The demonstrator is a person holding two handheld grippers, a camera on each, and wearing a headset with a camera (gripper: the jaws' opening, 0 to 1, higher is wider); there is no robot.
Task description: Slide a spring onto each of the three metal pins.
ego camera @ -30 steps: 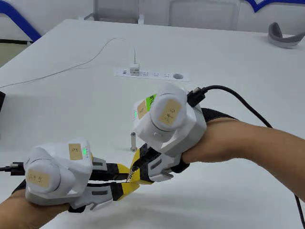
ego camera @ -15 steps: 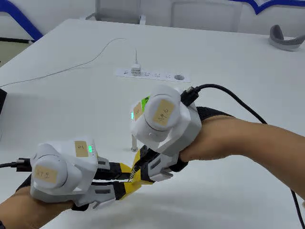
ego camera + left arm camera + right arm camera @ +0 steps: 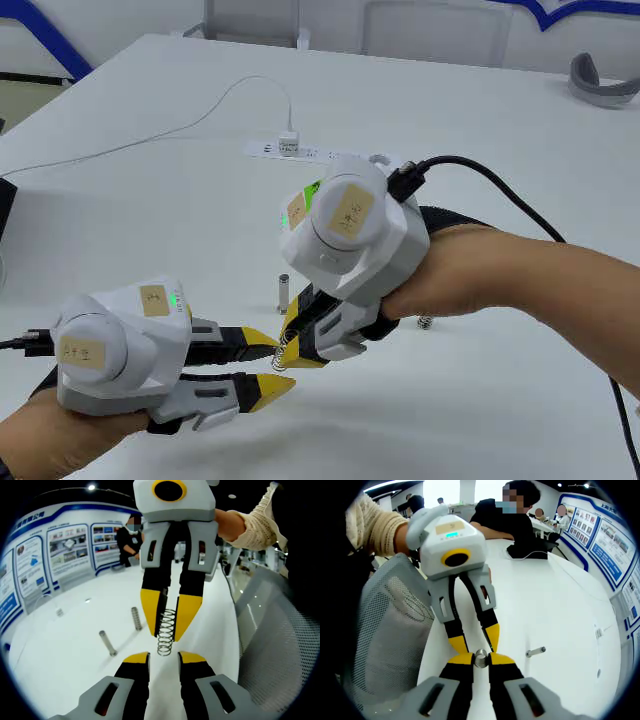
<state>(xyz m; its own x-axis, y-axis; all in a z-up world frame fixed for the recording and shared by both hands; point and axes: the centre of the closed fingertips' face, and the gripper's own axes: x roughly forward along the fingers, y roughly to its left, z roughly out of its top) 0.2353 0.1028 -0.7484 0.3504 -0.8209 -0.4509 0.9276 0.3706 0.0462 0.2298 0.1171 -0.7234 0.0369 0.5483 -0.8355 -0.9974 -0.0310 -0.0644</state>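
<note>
My right gripper is shut on a small coil spring, which hangs from its yellow tips above the white table. In the left gripper view the spring points down toward my left gripper, whose jaws stand open just below its free end. Seen end-on in the right gripper view, the spring is a ring between my right gripper tips. One metal pin stands upright behind the grippers. Two pins show in the left gripper view.
A loose spring lies on the table under the right forearm. A white power strip with a plugged cable sits farther back. A grey curved object lies at the far right. A mesh chair back is near the table edge.
The left gripper's jaws have spread apart and drawn back a little from the right gripper's tips. The spring stays in the right gripper.
</note>
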